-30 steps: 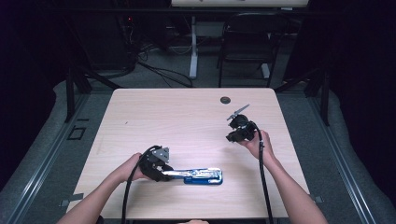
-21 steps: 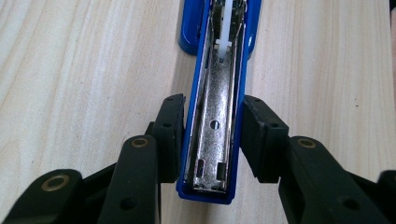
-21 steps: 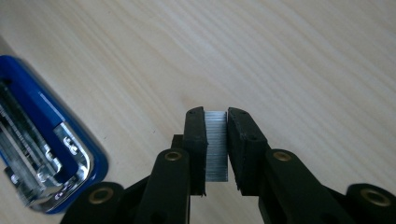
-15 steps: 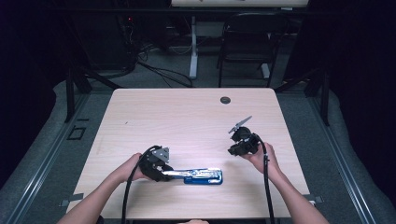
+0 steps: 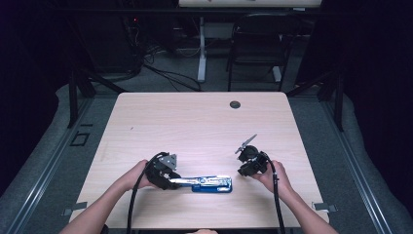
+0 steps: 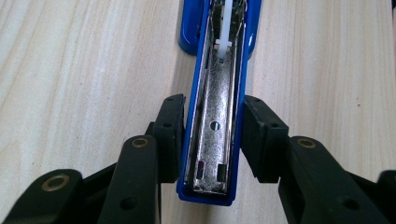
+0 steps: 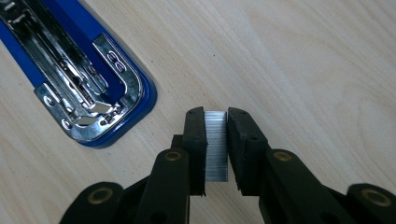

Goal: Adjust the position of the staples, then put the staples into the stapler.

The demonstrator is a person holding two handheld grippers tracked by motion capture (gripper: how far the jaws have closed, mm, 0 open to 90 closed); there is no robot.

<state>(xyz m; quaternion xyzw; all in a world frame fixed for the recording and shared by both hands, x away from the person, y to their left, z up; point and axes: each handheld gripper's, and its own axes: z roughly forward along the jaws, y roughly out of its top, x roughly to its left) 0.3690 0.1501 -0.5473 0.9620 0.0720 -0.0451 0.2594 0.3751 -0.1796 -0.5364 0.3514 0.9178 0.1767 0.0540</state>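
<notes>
The stapler [image 5: 207, 184] lies opened flat on the table [image 5: 195, 126] near its 6 o'clock edge, metal channel facing up. The left tool [image 6: 212, 140] is clenched on the stapler's blue body, one pad on each side wall, at the stapler's 9 o'clock end in the high view. The right tool [image 7: 215, 144] grasps a strip of staples [image 7: 215, 147] between its pads, held above the table just at 3 o'clock of the stapler's rounded end. In the high view the right tool [image 5: 249, 165] sits apart from the stapler.
</notes>
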